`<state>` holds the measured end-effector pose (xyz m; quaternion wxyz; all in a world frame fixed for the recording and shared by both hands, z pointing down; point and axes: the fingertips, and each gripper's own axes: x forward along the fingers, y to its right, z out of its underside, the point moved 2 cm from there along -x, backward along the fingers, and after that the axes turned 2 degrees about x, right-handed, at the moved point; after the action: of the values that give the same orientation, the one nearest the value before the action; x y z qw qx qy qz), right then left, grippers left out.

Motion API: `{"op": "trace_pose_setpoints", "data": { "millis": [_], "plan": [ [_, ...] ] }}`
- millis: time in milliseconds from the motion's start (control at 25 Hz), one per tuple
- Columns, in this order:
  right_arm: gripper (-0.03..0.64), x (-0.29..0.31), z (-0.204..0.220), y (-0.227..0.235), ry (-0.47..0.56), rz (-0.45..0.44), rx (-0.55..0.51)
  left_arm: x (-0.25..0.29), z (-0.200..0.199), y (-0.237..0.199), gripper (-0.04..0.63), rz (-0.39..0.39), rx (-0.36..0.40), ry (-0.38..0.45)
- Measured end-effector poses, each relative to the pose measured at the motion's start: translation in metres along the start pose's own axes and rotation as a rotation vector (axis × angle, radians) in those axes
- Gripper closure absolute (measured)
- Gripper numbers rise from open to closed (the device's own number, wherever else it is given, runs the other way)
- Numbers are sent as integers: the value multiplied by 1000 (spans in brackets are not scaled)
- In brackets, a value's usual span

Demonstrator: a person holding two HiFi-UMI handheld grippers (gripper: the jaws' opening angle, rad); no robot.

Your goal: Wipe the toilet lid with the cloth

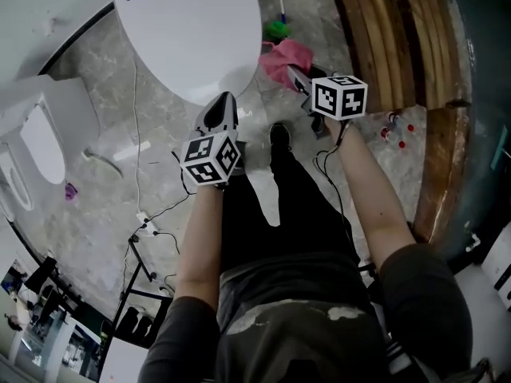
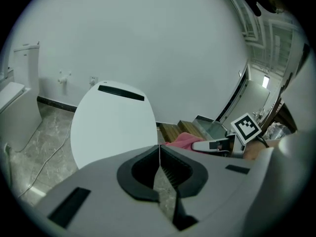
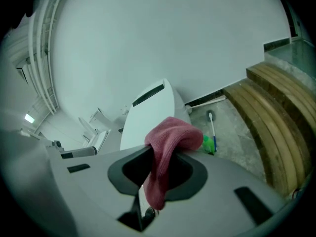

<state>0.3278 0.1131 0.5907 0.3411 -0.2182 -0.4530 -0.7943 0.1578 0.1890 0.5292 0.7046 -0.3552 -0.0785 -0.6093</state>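
Light on my feed is flat, cool and fairly dim, shadows soft. Both gripper views are heavy fisheye with black corners, edges bent. The toilet lid (image 1: 192,30) nearly blows out white.

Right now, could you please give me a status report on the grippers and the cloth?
Left gripper shut, empty. Right gripper shut on cloth. Toilet lid down, bare; cloth not on it yet.

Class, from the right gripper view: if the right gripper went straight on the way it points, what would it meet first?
Most likely the white toilet lid, which lies straight beyond the right gripper and the pink cloth it holds; depth is unclear.
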Motion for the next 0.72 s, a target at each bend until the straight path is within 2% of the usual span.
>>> {"op": "trace_pose_setpoints", "data": {
  "millis": [160, 400, 600, 720],
  "plan": [
    [551, -30, 5, -19, 17, -23, 12, -29, -10, 14, 583, -11, 5, 12],
    [551, -58, 17, -59, 43, -43, 25, -73, -24, 8, 583, -21, -15, 59],
    [551, -61, 22, -108, 74, -7, 11, -125, -36, -20, 583, 14, -22, 92],
    [551, -58, 16, -153, 115, 19, -31, -156, -46, -46, 583, 62, -9, 103]
  ]
}}
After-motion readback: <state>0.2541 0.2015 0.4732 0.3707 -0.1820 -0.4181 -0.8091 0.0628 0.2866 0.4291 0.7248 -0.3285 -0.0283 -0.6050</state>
